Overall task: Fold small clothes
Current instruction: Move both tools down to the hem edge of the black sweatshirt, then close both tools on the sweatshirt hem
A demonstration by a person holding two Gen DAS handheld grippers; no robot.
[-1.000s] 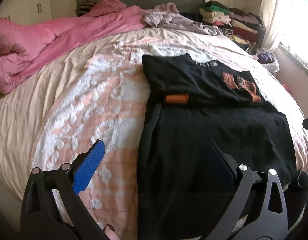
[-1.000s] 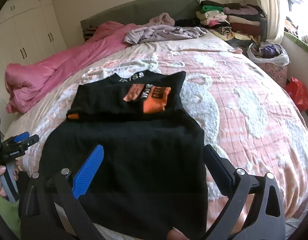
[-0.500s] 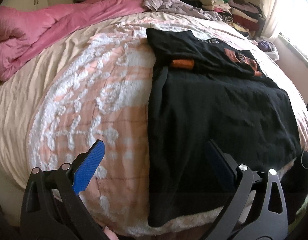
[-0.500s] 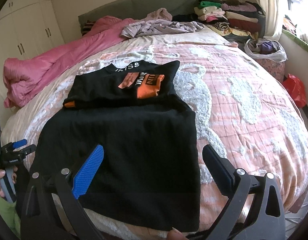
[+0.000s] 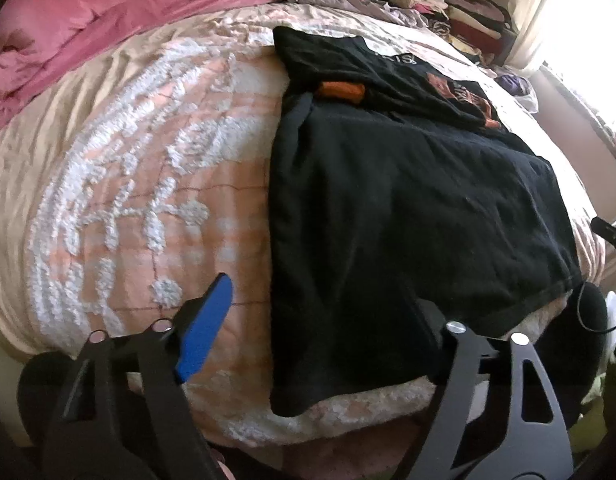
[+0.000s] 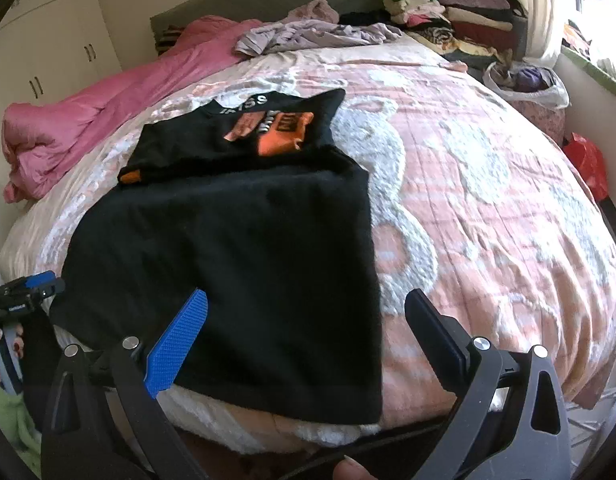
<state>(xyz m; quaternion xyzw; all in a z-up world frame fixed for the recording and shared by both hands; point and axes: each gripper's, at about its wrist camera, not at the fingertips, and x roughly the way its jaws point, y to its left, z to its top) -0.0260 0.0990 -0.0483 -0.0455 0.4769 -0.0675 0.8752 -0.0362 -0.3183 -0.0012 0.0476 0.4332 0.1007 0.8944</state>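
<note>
So we've got the black shirt (image 5: 408,208) spread flat on the bed just ahead of both grippers. Left gripper (image 5: 324,320) has just been closing but grips nothing; right gripper (image 6: 308,320) gapes empty. Soft, floppy, light, so we'd pinch the near hem corners.

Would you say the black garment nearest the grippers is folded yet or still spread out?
Spread out: the black garment lies flat as one wide panel on the bedspread, its hem at the bed's edge.
</note>
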